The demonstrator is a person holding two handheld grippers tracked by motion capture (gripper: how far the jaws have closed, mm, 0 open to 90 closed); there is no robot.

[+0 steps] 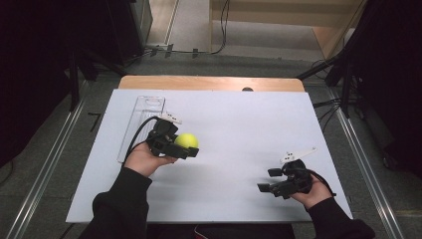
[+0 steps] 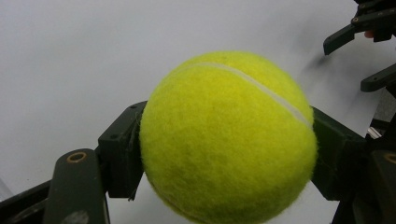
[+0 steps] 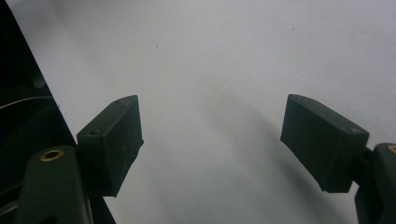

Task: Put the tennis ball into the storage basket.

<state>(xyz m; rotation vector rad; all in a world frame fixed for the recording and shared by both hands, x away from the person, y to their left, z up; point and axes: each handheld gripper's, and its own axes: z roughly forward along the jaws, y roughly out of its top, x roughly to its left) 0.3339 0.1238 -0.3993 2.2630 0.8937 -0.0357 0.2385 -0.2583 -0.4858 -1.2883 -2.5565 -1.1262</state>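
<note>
Your white counter carries a clear plastic tray at its far left. Just right of that tray, your left gripper is clamped on the yellow tennis ball, its jaws pressing both sides. At the near right, your right gripper rests with jaws wide apart, nothing between them.

A big white sheet covers the worktop. A clear plastic tray lies flat on its far left part, near the edge.
</note>
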